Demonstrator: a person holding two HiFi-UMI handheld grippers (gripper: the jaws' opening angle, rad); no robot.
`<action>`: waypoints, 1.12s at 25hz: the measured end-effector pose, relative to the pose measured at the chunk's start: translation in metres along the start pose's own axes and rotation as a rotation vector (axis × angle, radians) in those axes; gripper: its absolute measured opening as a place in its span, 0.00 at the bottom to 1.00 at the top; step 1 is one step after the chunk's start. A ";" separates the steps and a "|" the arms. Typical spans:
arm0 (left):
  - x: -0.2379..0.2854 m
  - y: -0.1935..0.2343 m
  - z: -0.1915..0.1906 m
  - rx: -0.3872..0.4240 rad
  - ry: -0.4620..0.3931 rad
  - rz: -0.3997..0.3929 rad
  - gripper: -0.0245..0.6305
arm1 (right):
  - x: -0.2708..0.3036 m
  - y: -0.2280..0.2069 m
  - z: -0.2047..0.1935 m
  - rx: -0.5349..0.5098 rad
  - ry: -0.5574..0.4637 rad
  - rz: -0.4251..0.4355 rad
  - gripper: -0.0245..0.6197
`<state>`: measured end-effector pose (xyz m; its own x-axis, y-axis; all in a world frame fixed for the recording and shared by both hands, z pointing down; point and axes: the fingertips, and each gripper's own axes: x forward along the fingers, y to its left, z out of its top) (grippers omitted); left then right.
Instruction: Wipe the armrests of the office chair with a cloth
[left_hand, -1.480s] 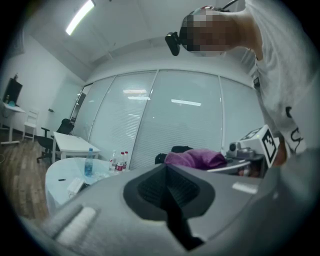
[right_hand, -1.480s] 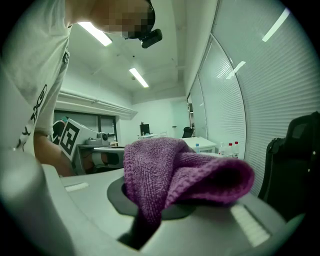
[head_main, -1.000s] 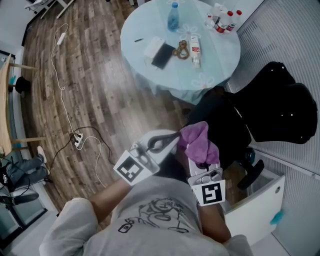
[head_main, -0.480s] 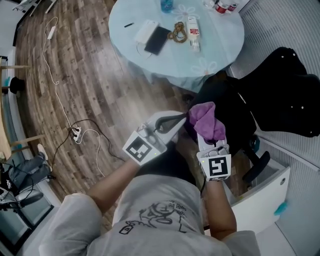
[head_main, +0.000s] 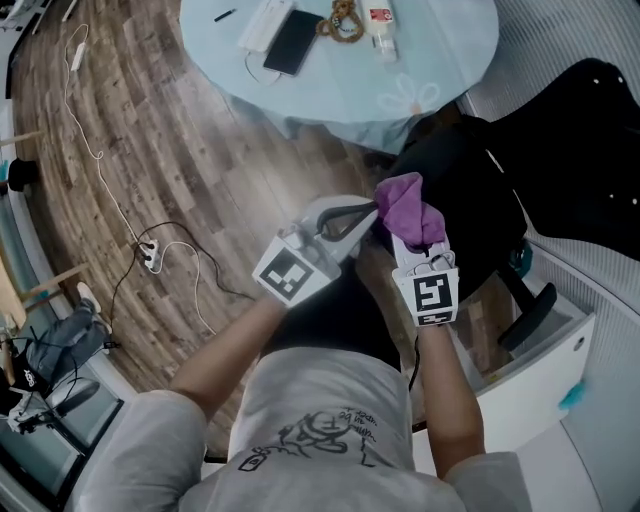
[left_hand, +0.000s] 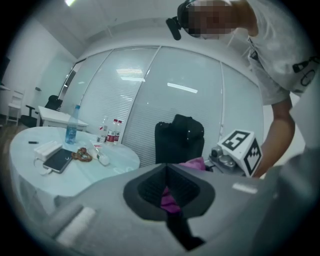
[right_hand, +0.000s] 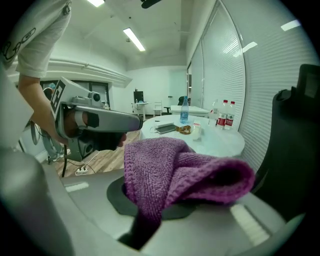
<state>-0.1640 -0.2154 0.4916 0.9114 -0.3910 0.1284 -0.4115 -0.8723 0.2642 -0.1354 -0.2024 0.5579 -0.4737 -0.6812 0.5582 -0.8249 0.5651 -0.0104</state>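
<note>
A person in a grey printed T-shirt (head_main: 320, 420) holds two grippers close together at the edge of a black office chair (head_main: 470, 180). The right gripper (head_main: 410, 238), grey with a black-and-white marker cube, clamps a crumpled purple cloth (head_main: 405, 205) that bunches up above its jaws. The left gripper (head_main: 372, 210) points in from the left, its jaw tips drawn together at the cloth's edge. Beyond them stands a round table with a pale blue cover (head_main: 445, 50), and a flat black phone (head_main: 292, 42) lies on it. A white power strip (head_main: 150, 258) and its cables lie on the brown wooden floor (head_main: 200, 150).
</note>
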 end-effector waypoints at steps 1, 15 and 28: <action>0.003 0.001 -0.005 0.004 0.002 -0.004 0.04 | 0.006 0.000 -0.011 0.009 0.017 0.003 0.10; 0.018 0.004 -0.031 0.019 0.055 -0.044 0.04 | 0.030 -0.003 -0.057 0.040 0.072 0.049 0.10; 0.017 0.012 -0.033 0.019 0.081 -0.029 0.04 | 0.043 -0.062 -0.053 0.022 0.074 0.047 0.10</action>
<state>-0.1538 -0.2233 0.5282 0.9190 -0.3408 0.1981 -0.3837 -0.8887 0.2510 -0.0888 -0.2421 0.6265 -0.4887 -0.6173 0.6166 -0.8093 0.5848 -0.0560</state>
